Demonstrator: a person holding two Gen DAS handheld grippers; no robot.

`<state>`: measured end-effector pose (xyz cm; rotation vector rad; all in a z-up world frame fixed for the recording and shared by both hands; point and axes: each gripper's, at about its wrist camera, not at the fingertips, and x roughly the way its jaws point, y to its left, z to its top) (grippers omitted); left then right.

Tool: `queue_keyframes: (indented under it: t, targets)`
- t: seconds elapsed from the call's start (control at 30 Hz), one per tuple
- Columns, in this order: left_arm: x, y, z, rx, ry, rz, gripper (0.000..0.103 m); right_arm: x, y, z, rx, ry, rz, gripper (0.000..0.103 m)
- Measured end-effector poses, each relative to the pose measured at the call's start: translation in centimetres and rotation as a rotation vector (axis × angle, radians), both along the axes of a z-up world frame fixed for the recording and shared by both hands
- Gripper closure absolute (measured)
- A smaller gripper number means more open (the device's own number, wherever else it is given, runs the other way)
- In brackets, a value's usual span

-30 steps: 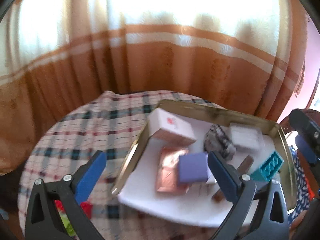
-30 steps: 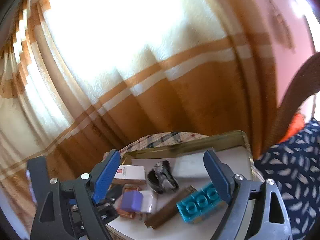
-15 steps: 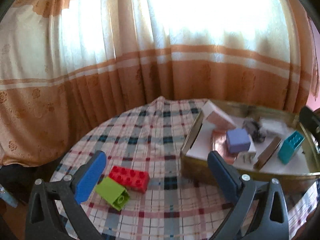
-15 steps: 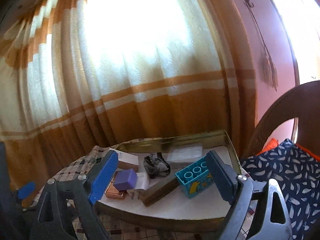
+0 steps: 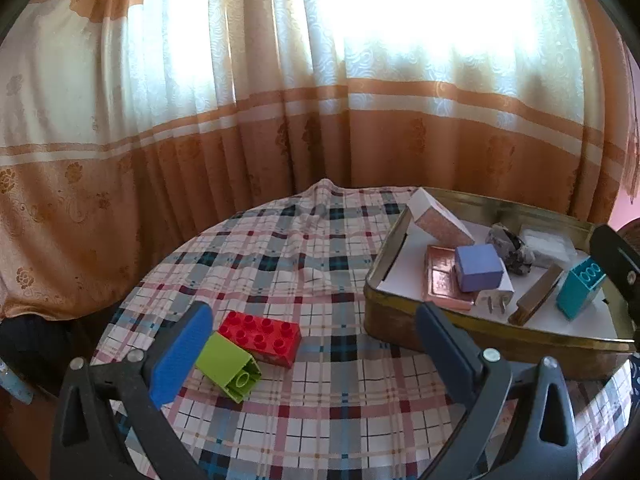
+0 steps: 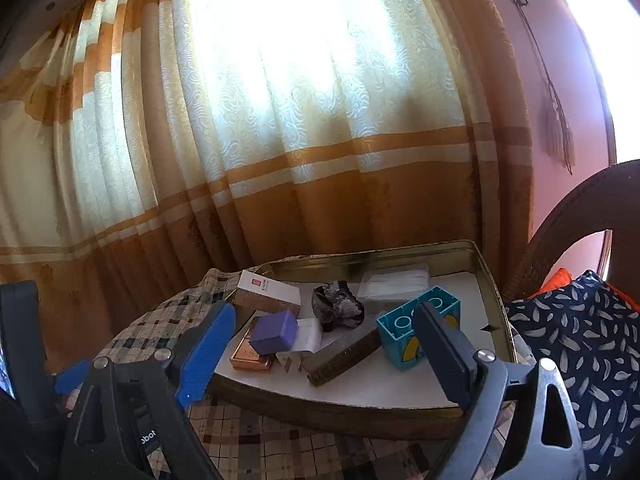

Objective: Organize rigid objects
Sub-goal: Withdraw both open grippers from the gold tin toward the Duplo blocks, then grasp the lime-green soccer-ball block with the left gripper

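Note:
A red brick (image 5: 264, 334) and a green brick (image 5: 224, 364) lie on the checked tablecloth (image 5: 304, 248), just ahead of my open left gripper (image 5: 312, 320); the green one is beside its left finger. To the right stands a gold tin tray (image 5: 400, 332) holding a teal brick (image 5: 580, 292), a purple box (image 5: 478, 266), a white box (image 5: 440, 220), a copper tin (image 5: 440, 284), a white plug (image 5: 494, 298), a brown bar (image 5: 538, 294) and a dark rock (image 5: 510, 244). My right gripper (image 6: 324, 316) hangs open and empty before the tray (image 6: 320, 404), near the teal brick (image 6: 404, 328).
An orange-banded curtain (image 5: 320, 140) hangs close behind the round table. A wicker chair back (image 6: 580, 208) and a dark patterned cushion (image 6: 580, 332) stand right of the tray. A clear packet (image 6: 394, 284) lies at the tray's back.
Both grippers have pulled back from over the tray. The left view swung left, bringing the red and green bricks into sight. The right gripper rolled level.

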<state>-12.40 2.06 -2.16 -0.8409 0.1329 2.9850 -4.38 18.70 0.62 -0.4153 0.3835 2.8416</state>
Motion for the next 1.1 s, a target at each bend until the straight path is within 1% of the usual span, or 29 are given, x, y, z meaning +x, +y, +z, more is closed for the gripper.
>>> queue_keyframes:
  t: [0.2,0.33,0.4,0.43,0.5,0.57,0.6,0.7,0.77,0.83,0.9,0.97,1.03,1.1]
  targets:
    - [0.4,-0.4,0.2,0.007,-0.007,-0.011,0.001,-0.1,-0.2,-0.1,0.003,-0.018,0.007,0.011]
    - [0.3,-1.7,0.2,0.03,-0.029,0.006,0.001,0.1,-0.4,-0.1,-0.002,-0.028,0.009,0.011]
    - [0.0,-2.8,0.1,0.048,-0.047,0.025,0.001,0.1,-0.4,-0.3,-0.039,-0.04,0.024,0.011]
    - [-0.2,-3.6,0.1,0.054,-0.059,0.043,0.001,0.1,-0.4,-0.7,-0.085,-0.05,0.041,0.011]
    - [-0.4,-4.5,-0.1,0.045,-0.071,0.069,0.001,-0.4,-0.6,-1.1,-0.112,-0.091,0.048,0.011]
    - [-0.4,-5.6,-0.2,0.019,-0.072,0.095,0.001,-0.6,-0.8,-1.5,-0.147,-0.105,0.066,0.011]
    - [-0.4,-6.4,-0.3,0.013,-0.083,0.104,0.001,-0.8,-1.0,-1.5,-0.142,-0.119,0.063,0.011]
    - [-0.7,-8.2,-0.9,0.024,-0.119,0.124,0.001,-0.8,-1.6,-1.4,-0.137,-0.119,0.07,0.011]
    - [-1.1,-9.7,-1.3,0.07,-0.162,0.133,0.001,-0.9,-1.8,-1.7,-0.167,-0.127,0.085,0.011]
    - [-1.2,-10.8,-1.4,0.09,-0.167,0.15,0.001,-0.8,-2.7,-1.7,-0.15,-0.121,0.099,0.011]
    - [-1.5,-11.3,-1.6,0.084,-0.178,0.165,0.001,-1.0,-3.8,-1.6,-0.13,-0.136,0.146,0.011]
    - [-1.7,-11.9,-1.9,0.126,-0.199,0.157,0.001,-1.1,-4.8,-1.6,-0.12,-0.143,0.182,0.011]
    - [-1.8,-11.8,-2.1,0.13,-0.214,0.143,0.001,-1.2,-5.8,-2.0,-0.126,-0.148,0.219,0.011]
    - [-2.0,-11.1,-2.3,0.117,-0.232,0.101,0.001,-1.4,-6.5,-1.8,-0.097,-0.159,0.235,0.011]
